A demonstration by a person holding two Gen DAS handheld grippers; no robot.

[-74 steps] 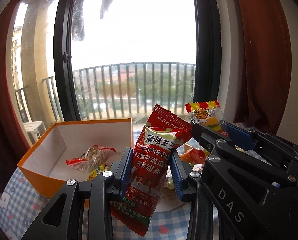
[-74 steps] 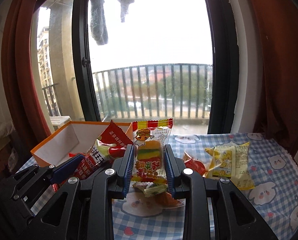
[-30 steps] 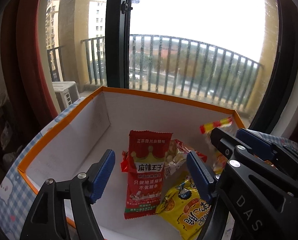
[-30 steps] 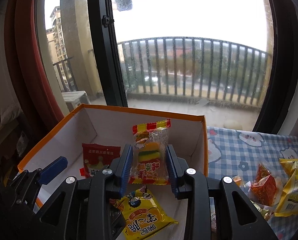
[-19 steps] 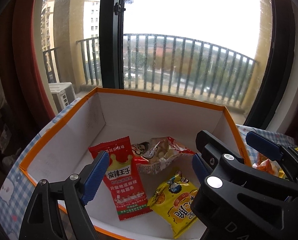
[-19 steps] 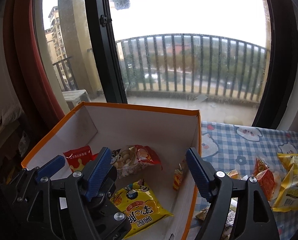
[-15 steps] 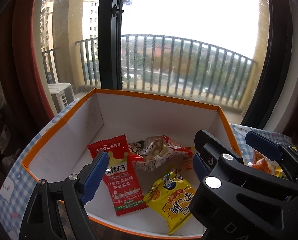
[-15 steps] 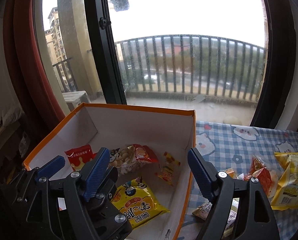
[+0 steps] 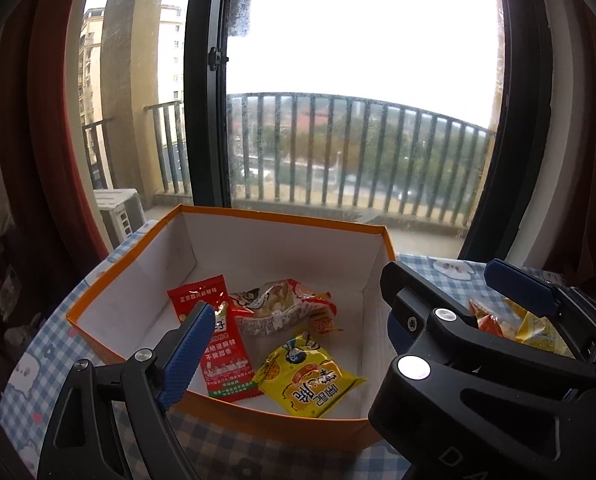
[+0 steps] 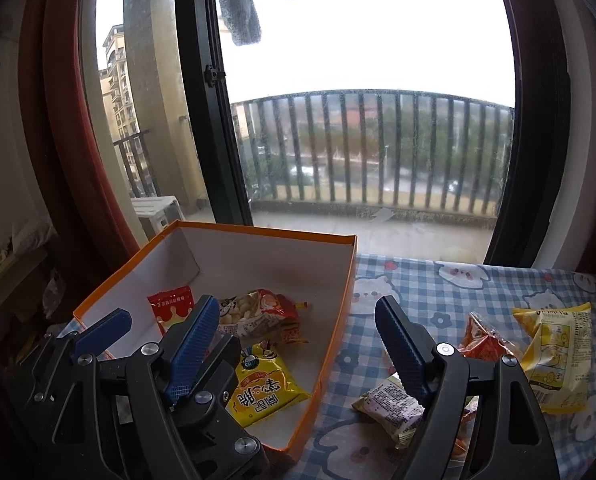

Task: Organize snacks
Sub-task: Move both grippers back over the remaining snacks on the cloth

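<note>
An orange box (image 9: 234, 414) with a white inside stands on the checked tablecloth; it also shows in the right wrist view (image 10: 340, 320). Inside lie a red packet (image 9: 218, 340), a clear-and-red snack bag (image 9: 278, 308), a yellow packet (image 9: 308, 376) and a small orange candy packet (image 9: 324, 322). My left gripper (image 9: 294, 344) is open and empty above the box's near edge. My right gripper (image 10: 298, 352) is open and empty over the box's right wall. The same packets show in the right wrist view: red (image 10: 170, 306), clear-and-red (image 10: 258, 314), yellow (image 10: 266, 390).
Loose snacks lie on the blue checked tablecloth (image 10: 438, 292) right of the box: a yellow bag (image 10: 554, 344), an orange-red packet (image 10: 484, 340) and a pale wrapped snack (image 10: 390, 404). A window with a balcony railing stands behind the table. Red curtains hang at both sides.
Both grippers opened and dropped their packets into the box: the red one from the left, the striped candy one from the right. Both have since drawn back toward the near side.
</note>
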